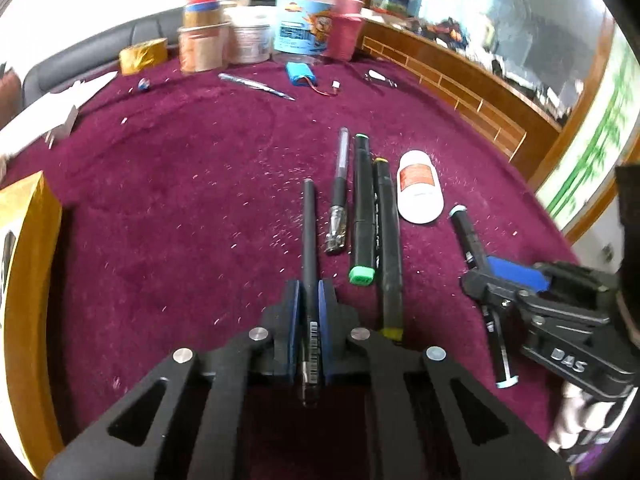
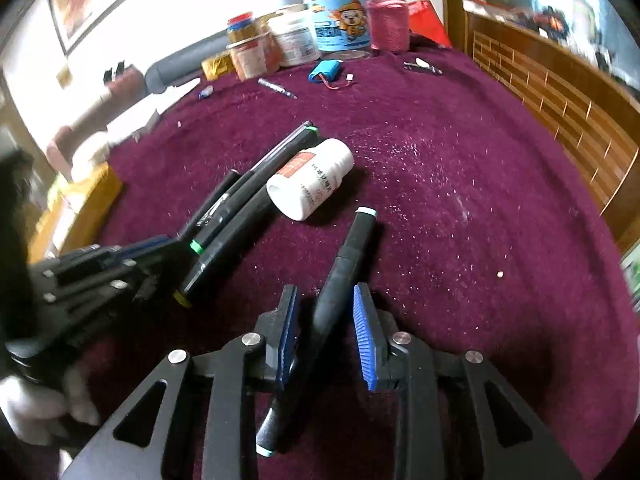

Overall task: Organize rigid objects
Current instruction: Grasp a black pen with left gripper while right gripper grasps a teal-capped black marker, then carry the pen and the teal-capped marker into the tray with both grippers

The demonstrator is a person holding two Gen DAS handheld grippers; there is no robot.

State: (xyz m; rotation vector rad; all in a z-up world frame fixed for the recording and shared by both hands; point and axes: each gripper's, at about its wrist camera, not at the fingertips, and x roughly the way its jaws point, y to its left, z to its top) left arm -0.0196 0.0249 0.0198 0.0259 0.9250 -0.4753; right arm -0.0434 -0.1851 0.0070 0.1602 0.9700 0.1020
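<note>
My left gripper (image 1: 309, 292) is shut on a thin black pen (image 1: 309, 232), which points away over the maroon cloth. To its right lie a silver-tipped pen (image 1: 340, 192), a green-capped marker (image 1: 362, 208), a yellow-capped marker (image 1: 388, 240) and a white pill bottle (image 1: 419, 188) on its side. My right gripper (image 2: 326, 300) is open around a black marker with light-blue caps (image 2: 344, 264), jaws apart on both sides of it. The right gripper also shows in the left wrist view (image 1: 532, 292). The left gripper shows in the right wrist view (image 2: 120, 268).
Jars, a printed tub (image 1: 308, 24) and a pink bottle (image 1: 346, 28) stand at the far edge. A blue battery pack (image 1: 302, 74), a silver pen (image 1: 256, 86) and nail clippers (image 1: 380, 78) lie before them. A yellow box (image 1: 24, 280) stands at left. A wooden cabinet (image 1: 460, 80) is at right.
</note>
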